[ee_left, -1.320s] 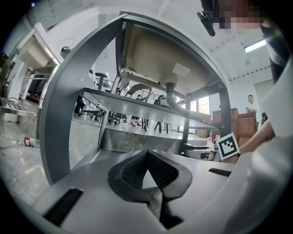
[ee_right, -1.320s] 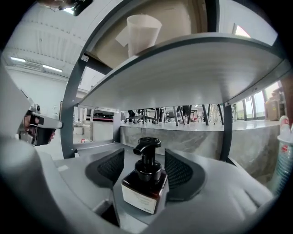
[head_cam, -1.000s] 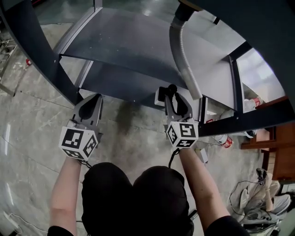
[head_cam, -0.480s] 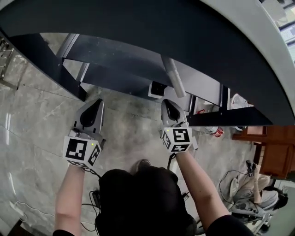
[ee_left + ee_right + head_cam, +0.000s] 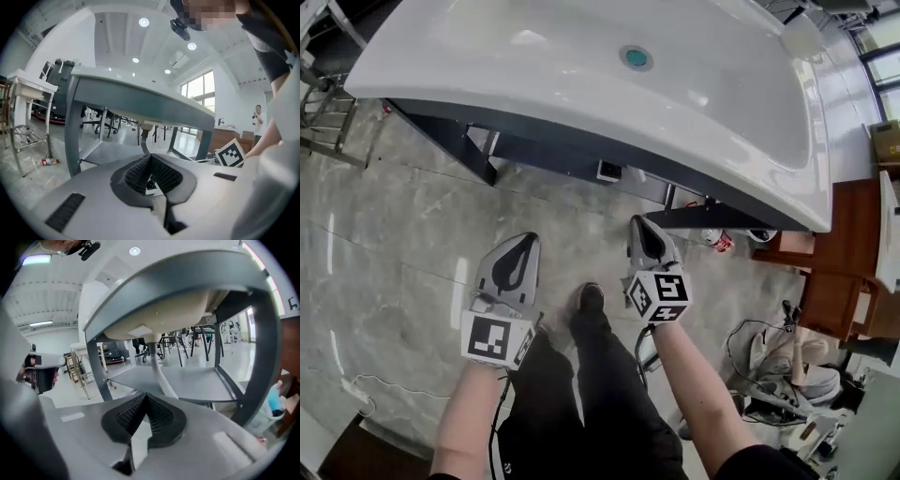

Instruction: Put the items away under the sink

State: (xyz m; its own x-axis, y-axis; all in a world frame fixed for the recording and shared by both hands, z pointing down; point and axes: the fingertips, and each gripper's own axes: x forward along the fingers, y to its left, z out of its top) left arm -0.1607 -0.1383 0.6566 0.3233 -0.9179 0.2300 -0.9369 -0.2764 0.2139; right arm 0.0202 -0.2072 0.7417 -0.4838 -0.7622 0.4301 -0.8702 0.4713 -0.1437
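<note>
A white sink basin [image 5: 581,84] rests on a dark frame, with a grey shelf [image 5: 110,146] low under it. On the shelf's front edge stands a small white box with a dark square face [image 5: 608,171]. My left gripper [image 5: 528,242] hangs over the stone floor, short of the frame, shut and holding nothing. My right gripper [image 5: 643,225] is also shut and empty, just in front of the frame and right of the box. In the left gripper view the left gripper [image 5: 150,158] has its jaws meeting at the tips. The right gripper [image 5: 146,397] points at the drain pipe [image 5: 159,373].
The frame's dark legs [image 5: 72,136] and a cross bar [image 5: 712,217] stand around the shelf. A red and white bottle [image 5: 717,241] lies on the floor at the right. A wooden cabinet [image 5: 825,272] and a heap of cables [image 5: 787,366] are further right. A metal rack [image 5: 26,136] stands left.
The head view has risen from below the basin to above it. Both grippers have drawn back from the shelf towards the person. The white box stays on the shelf.
</note>
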